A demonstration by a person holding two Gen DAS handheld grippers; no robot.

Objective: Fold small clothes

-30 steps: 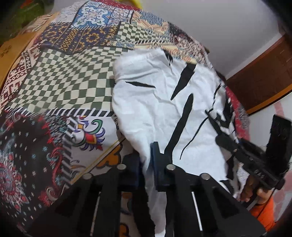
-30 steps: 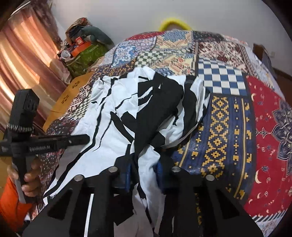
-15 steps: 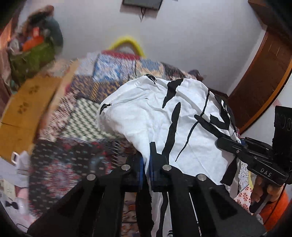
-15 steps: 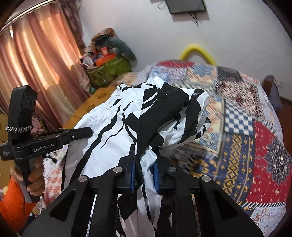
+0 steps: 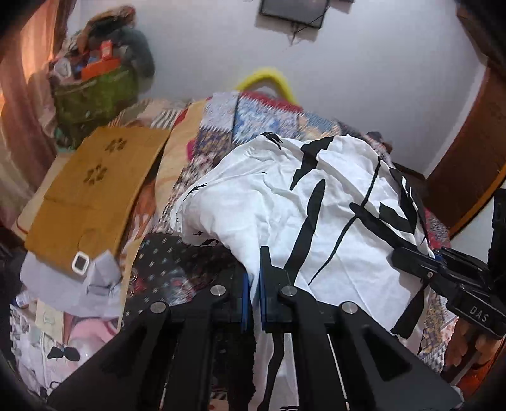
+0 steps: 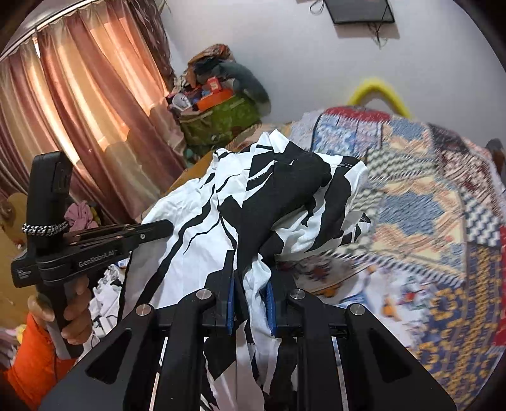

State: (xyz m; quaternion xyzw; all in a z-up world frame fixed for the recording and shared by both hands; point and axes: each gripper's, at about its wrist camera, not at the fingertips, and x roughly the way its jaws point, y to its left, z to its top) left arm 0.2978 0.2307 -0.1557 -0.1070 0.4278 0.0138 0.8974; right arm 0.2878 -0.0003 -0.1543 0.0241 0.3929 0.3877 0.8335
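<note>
- One white-and-black garment [image 5: 284, 202] is hanging at centre, gripped at two spots.
- Two grippers are showing: left gripper [image 5: 255, 281] at 6 o'clock in its own view, right gripper [image 6: 249, 284] at 6 o'clock in its own.
- One patchwork bedspread [image 6: 427, 227] is lying toward 3 o'clock.
- One yellow hoop [image 6: 379, 90] is arching at 1 o'clock.
- One wall screen [image 6: 360, 11] is hanging at 12 o'clock.
- One green bag [image 5: 95, 95] is sitting at 10 o'clock.
- One brown cardboard sheet [image 5: 95, 189] is lying at 9 o'clock.

Pink curtains [image 6: 79, 126], white wall [image 6: 284, 47]
</note>
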